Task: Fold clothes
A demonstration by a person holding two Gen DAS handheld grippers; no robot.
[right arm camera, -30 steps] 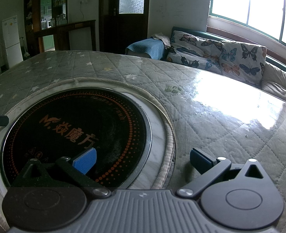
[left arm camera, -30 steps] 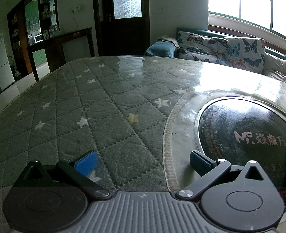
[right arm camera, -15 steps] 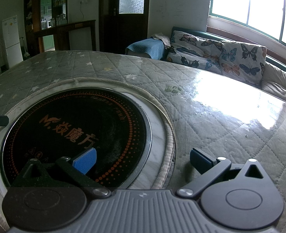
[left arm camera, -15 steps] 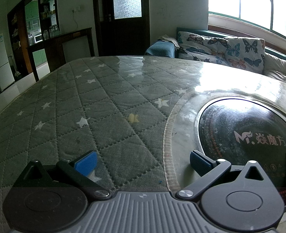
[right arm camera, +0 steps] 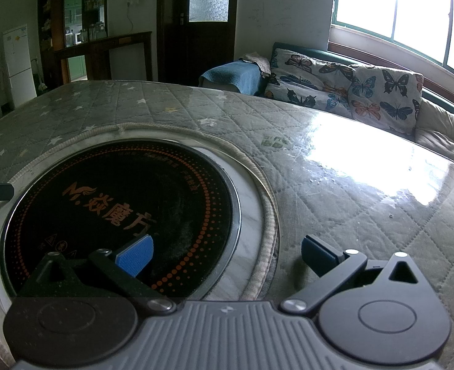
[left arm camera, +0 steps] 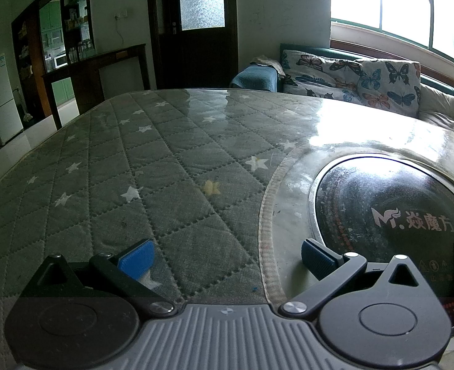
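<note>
Resting low over a table with a quilted grey star-print cover, the left gripper and right gripper both stand wide open, blue pads gripping nothing. A round black cooktop lies between them. Clothes cannot be seen in either view.

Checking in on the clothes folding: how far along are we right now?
Nothing looks done: no garment shows in either wrist view. The quilted star-print table cover and the round black cooktop set into it carry no clothes. Nothing is in hand: the left gripper and right gripper are both open and empty, low over the table. All the folding is left, starting with getting a garment onto the table.
</note>
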